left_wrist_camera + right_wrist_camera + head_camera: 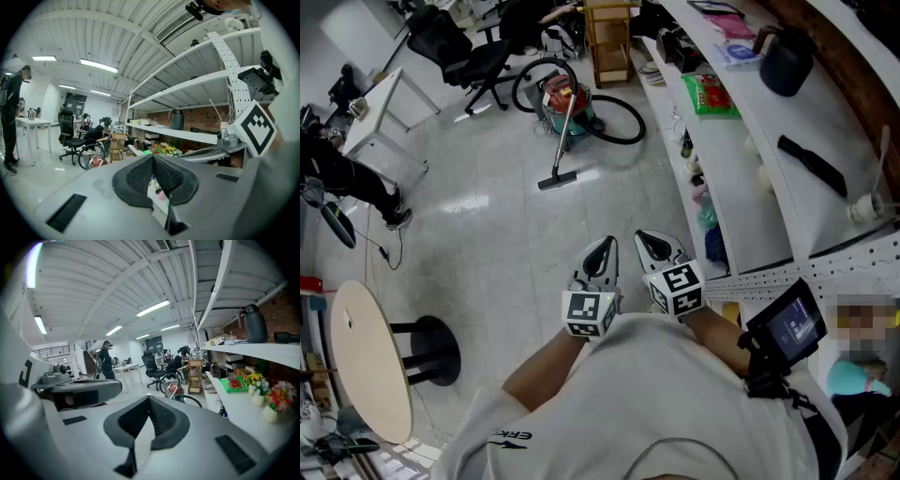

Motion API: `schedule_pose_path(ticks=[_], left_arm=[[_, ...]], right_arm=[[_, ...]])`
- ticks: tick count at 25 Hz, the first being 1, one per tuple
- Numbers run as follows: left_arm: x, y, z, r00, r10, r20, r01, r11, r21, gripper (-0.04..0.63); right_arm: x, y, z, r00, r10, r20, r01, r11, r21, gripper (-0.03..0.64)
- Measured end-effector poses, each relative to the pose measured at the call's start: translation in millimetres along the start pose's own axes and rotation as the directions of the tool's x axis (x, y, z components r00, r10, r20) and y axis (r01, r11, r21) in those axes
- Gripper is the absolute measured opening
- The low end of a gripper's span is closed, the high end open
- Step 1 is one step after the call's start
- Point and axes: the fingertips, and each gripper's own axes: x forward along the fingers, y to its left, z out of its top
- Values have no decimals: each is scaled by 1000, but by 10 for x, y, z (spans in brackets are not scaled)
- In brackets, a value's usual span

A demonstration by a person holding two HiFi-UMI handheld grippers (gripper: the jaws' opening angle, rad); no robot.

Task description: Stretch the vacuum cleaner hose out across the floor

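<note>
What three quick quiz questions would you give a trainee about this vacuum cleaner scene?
1. True or false: the left tongs are gripping the hose.
2. Where does the vacuum cleaner stand? A) on the shelf B) on the floor C) on the round table
3. Fill in: the right tongs are ___ and hold nothing.
Key: 1 false, the left tongs are shut and empty, and the hose lies looped by the vacuum cleaner; 2 B; 3 shut.

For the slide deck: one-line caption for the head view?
Left gripper and right gripper shut, empty; vacuum cleaner with looped hose sits across the floor.
</note>
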Motion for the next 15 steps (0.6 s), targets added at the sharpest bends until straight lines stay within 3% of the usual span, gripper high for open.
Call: schedule_pose_path(ticks=[15], left_arm=[[-6, 76, -10, 1000, 12, 29, -12, 1000, -3, 3]], right_arm=[[23, 5, 8, 1000, -2, 12, 2, 1000, 3, 0]])
